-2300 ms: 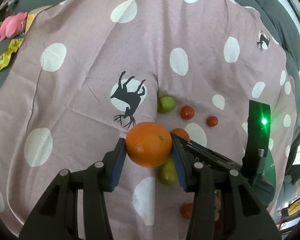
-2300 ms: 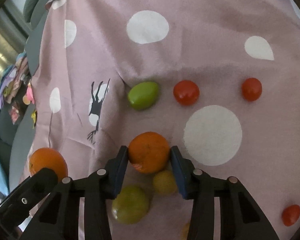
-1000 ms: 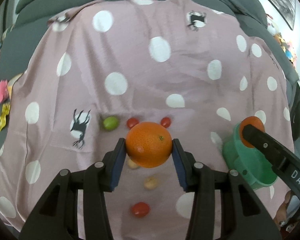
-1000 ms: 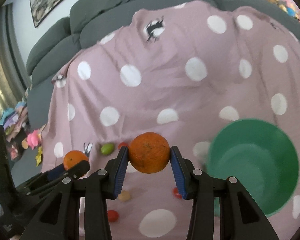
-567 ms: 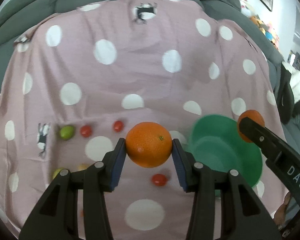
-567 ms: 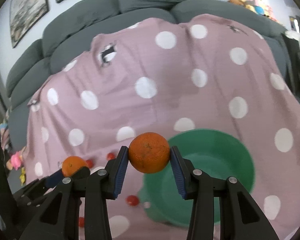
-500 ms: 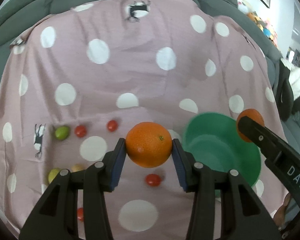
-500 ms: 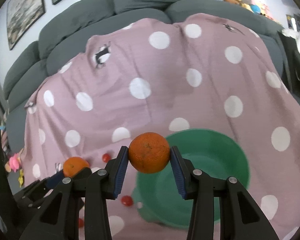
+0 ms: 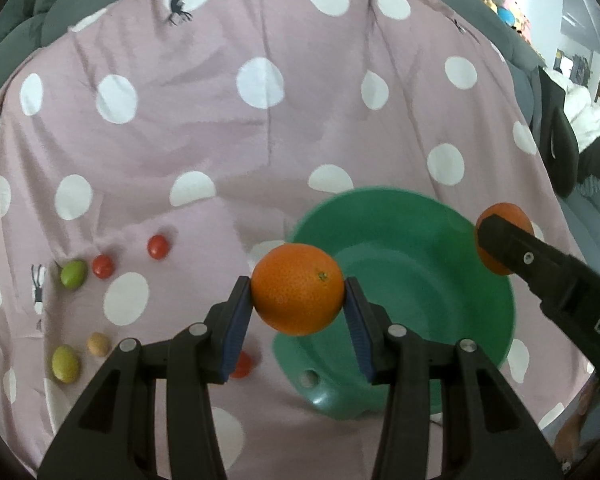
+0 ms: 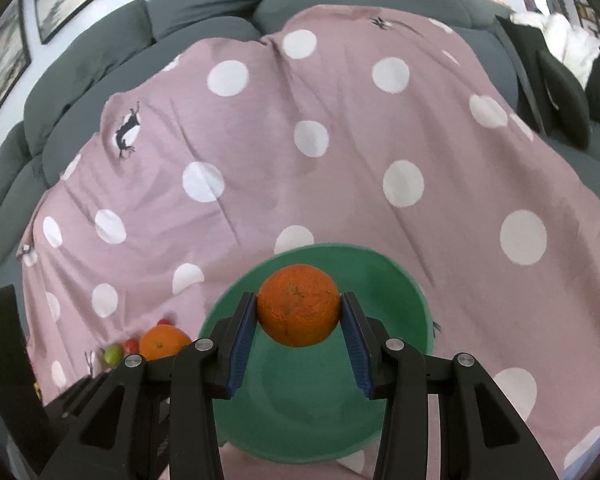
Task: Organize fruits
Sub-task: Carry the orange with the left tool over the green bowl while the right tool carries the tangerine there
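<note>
The red fruit is half hidden behind the left tool; far shelf items are blurred.

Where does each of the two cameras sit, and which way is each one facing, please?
Left wrist view: sits on the left tool, looking down past its orange at the green bowl and small fruits on the polka-dot cloth; the right tool enters at right.
Right wrist view: sits on the right tool, its orange over the bowl, sofa behind; the left tool's orange at lower left.
Shared: bowl, cloth, both oranges.
</note>
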Available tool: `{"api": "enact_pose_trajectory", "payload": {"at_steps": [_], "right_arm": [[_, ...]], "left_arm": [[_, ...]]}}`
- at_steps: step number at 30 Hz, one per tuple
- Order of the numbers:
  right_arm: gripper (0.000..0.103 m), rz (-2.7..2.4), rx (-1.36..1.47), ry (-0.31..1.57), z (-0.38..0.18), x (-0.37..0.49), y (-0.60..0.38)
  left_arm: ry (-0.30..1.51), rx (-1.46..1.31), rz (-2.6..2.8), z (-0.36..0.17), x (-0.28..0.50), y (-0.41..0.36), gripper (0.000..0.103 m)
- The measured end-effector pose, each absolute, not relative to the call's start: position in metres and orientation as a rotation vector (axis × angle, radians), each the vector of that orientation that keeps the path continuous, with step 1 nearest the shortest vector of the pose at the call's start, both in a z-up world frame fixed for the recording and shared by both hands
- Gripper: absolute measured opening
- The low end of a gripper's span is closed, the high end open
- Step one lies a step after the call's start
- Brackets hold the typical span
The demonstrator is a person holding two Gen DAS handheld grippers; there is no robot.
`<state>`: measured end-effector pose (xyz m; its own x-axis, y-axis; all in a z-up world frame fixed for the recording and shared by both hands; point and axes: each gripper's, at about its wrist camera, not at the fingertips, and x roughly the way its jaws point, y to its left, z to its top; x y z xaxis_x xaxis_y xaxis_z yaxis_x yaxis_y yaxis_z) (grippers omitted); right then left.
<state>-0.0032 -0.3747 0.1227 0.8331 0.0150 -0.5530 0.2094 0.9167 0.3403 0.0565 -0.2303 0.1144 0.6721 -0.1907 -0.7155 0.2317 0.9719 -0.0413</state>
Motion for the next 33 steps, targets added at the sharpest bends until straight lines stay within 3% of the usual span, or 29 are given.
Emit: {"api": "enact_pose_trajectory", "payload": {"at_steps": [33], "right_arm": [[0.045, -0.258, 0.369, 0.745, 0.087, 0.017, -0.389]], "left_arm": [[0.855, 0.194, -0.259, 0.080, 0.052, -0.273, 0.046]]}}
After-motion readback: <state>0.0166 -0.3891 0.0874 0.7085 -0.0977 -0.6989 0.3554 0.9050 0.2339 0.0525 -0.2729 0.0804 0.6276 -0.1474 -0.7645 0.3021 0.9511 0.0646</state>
